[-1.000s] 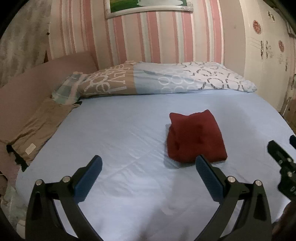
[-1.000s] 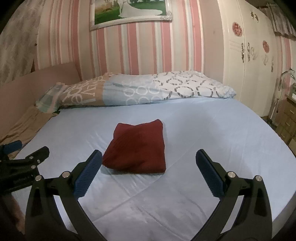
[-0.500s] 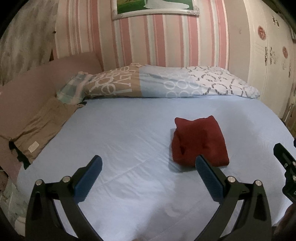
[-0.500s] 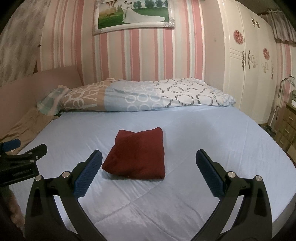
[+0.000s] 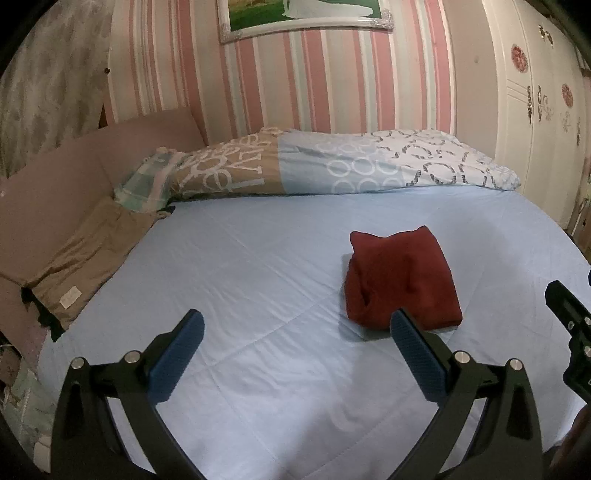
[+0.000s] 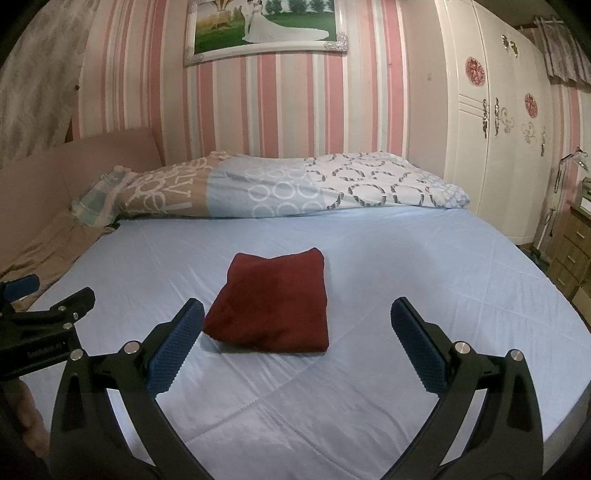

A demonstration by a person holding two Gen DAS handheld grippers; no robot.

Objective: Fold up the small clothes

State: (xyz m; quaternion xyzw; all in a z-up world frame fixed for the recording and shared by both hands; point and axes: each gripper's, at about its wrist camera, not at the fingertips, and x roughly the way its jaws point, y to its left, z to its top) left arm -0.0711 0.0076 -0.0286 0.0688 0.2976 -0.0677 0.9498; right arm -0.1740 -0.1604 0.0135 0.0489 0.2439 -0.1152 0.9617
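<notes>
Folded cloth [image 6: 273,302]: dark red, plain. Bed sheet [image 6: 406,277]: pale blue, plain. Duvet [image 6: 280,184] at far end: tan band with white lettering on left, light blue band with white rings in middle, white band with grey rings on right. Wall [image 6: 295,103]: vertical pink, white and grey-green stripes. Wardrobe [image 6: 491,122] at right: cream, red floral medallions. Left hand-held gripper [image 5: 295,350] and right hand-held gripper [image 6: 295,350]: black frames, blue ribbed pads [image 6: 173,354]. Garment [image 5: 85,258] at left bed edge: khaki brown.

Premises: home bedroom. Evidence: bed with pale blue sheet [image 6: 406,266], patterned duvet [image 6: 295,184] along striped pink wallpaper [image 6: 295,110], framed wedding photograph [image 6: 264,27], white decorated wardrobe [image 6: 495,122].
</notes>
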